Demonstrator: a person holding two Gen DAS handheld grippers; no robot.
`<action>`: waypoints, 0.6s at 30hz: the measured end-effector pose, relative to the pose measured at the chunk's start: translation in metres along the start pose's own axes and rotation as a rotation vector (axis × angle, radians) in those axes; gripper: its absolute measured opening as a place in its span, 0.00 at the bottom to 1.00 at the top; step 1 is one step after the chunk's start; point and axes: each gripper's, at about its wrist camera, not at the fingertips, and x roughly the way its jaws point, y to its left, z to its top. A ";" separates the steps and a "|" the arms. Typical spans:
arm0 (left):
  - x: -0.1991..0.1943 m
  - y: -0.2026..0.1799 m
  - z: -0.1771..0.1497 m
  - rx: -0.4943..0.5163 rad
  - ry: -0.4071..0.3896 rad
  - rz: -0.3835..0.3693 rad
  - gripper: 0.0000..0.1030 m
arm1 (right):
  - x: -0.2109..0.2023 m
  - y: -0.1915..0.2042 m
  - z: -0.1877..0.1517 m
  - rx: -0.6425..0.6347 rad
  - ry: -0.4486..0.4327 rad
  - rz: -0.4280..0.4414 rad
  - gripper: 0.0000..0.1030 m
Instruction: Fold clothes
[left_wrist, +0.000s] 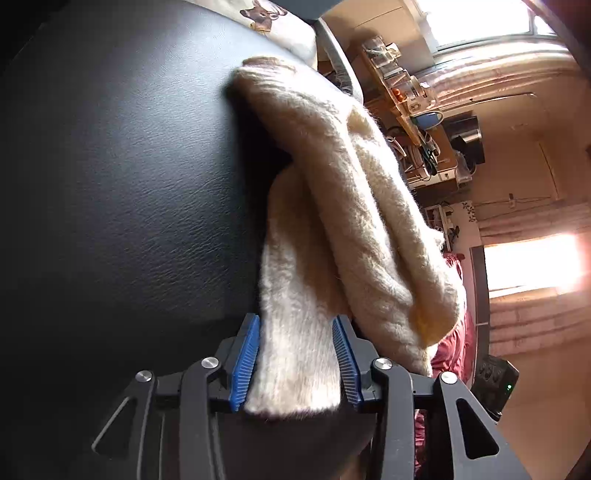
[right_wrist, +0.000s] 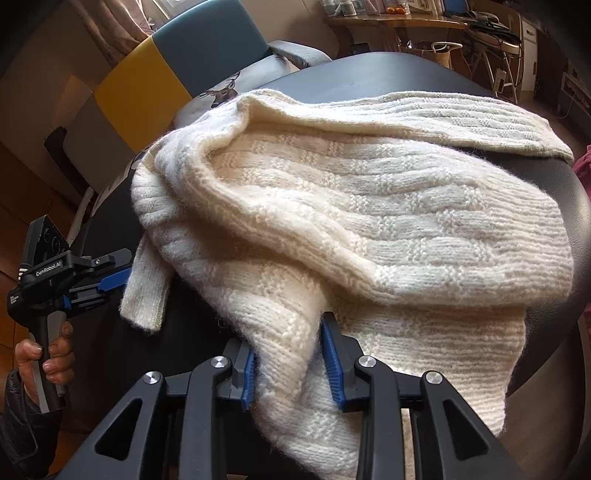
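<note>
A cream knitted sweater (right_wrist: 351, 206) lies bunched and partly folded on a black leather surface (right_wrist: 388, 74). In the left wrist view the sweater (left_wrist: 351, 206) hangs in thick folds, and its sleeve cuff sits between the blue pads of my left gripper (left_wrist: 297, 325), which is shut on it. My left gripper also shows at the left of the right wrist view (right_wrist: 122, 275), at the sleeve end, held by a hand. My right gripper (right_wrist: 290, 347) has a fold of the sweater's lower edge between its blue pads and is shut on it.
A deer-print cushion (right_wrist: 225, 92) and a yellow and blue chair back (right_wrist: 177, 62) stand behind the black surface. A cluttered wooden shelf (left_wrist: 413, 107) and bright windows are at the right of the left wrist view. Red cloth (left_wrist: 454, 332) lies below the sweater.
</note>
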 end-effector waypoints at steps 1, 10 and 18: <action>0.001 -0.002 0.001 0.005 -0.006 0.005 0.44 | 0.000 -0.001 -0.001 0.001 0.000 0.004 0.31; -0.018 -0.014 0.000 -0.013 -0.128 -0.016 0.05 | -0.007 0.014 -0.016 0.030 0.018 0.110 0.24; -0.164 -0.013 0.019 0.034 -0.409 -0.069 0.04 | 0.005 0.054 -0.036 0.074 0.048 0.317 0.23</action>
